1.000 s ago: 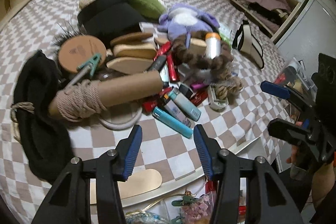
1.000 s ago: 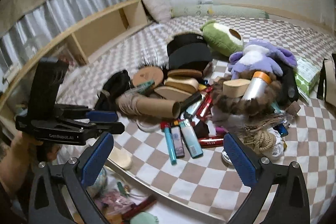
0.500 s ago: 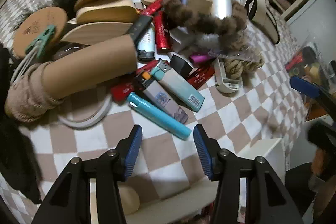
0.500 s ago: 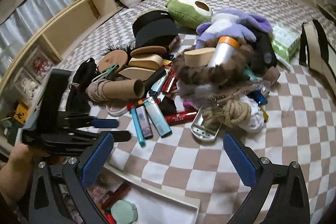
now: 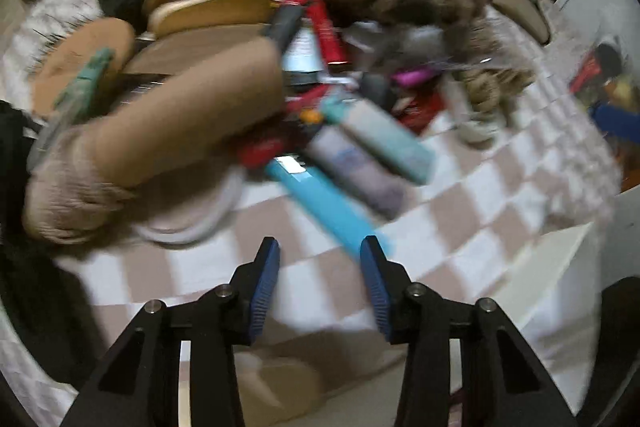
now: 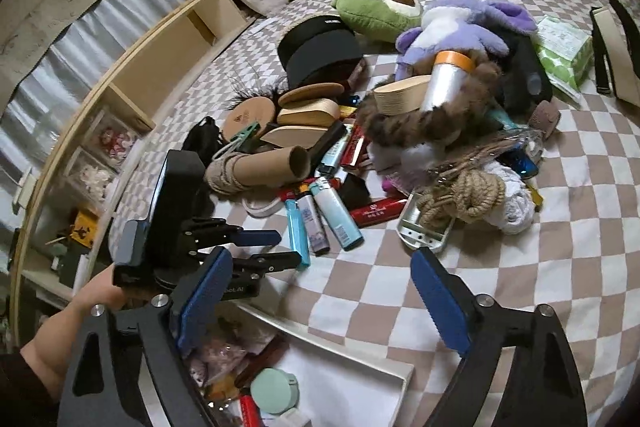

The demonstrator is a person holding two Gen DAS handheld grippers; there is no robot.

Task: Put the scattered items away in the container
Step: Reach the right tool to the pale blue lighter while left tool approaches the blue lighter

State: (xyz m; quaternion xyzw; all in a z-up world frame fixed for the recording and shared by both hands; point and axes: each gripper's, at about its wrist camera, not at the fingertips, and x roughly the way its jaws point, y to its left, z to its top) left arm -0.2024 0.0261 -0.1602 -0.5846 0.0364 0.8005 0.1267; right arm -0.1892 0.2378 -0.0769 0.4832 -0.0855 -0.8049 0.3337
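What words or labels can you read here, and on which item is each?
"...AI", start hidden: left gripper.
Red lighter: script too small to read.
Black box: white label too small.
Brown disc: stamp unreadable.
Left wrist view: too blurred to read.

Bed (image 6: 540, 267), checkered cover; bearing heaped lighters (image 6: 336, 213), cardboard tube (image 6: 272, 167), rope coil (image 6: 468, 197), plush toys (image 6: 460, 27).

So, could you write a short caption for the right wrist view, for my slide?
Open right gripper above a checkered bed, left gripper reaching for a blue lighter beside the clutter pile.
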